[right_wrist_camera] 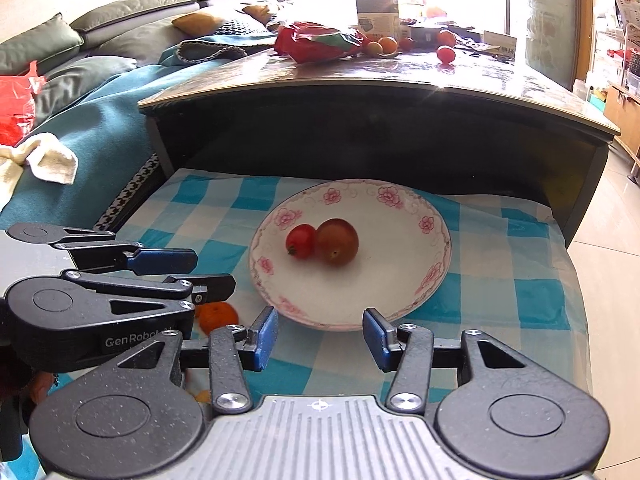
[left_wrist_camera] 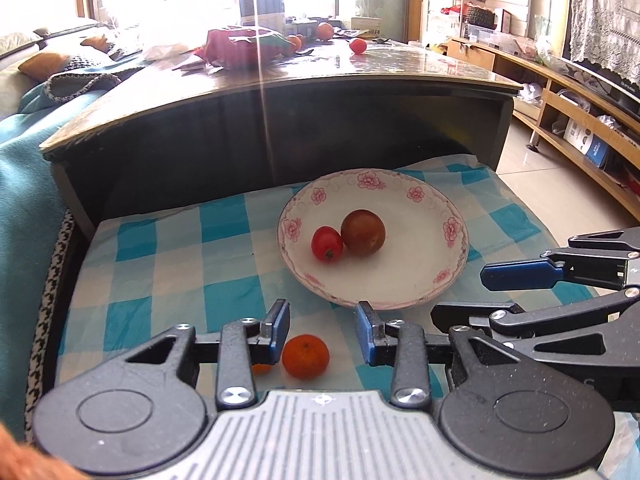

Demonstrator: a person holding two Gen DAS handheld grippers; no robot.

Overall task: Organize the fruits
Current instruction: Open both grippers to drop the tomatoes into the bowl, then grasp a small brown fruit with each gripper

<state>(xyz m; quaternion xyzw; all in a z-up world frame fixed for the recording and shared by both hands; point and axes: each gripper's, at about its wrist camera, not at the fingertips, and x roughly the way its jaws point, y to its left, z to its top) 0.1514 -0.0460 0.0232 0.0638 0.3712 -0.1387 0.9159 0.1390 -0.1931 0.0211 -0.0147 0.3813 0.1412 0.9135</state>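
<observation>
A white plate with pink flowers (left_wrist_camera: pixel 400 280) (right_wrist_camera: pixel 392 292) sits on a blue checked cloth. In it lie a small red tomato (left_wrist_camera: pixel 327 243) (right_wrist_camera: pixel 301 240) and a larger brownish-red fruit (left_wrist_camera: pixel 363 232) (right_wrist_camera: pixel 337 241), touching. A small orange mandarin (left_wrist_camera: pixel 305 356) (right_wrist_camera: pixel 218 316) lies on the cloth near the plate's front left. My left gripper (left_wrist_camera: pixel 323 330) is open with the mandarin between its fingers, not gripped. My right gripper (right_wrist_camera: pixel 320 334) is open and empty just before the plate's near rim. A second bit of orange (left_wrist_camera: pixel 262 368) shows behind the left finger.
A dark coffee table (left_wrist_camera: pixel 280 80) rises right behind the cloth, carrying a red bag (right_wrist_camera: pixel 320 42), boxes and several loose fruits (right_wrist_camera: pixel 446 54). A teal-covered sofa (right_wrist_camera: pixel 80 112) is on the left, wooden shelving (left_wrist_camera: pixel 560 92) and tiled floor on the right.
</observation>
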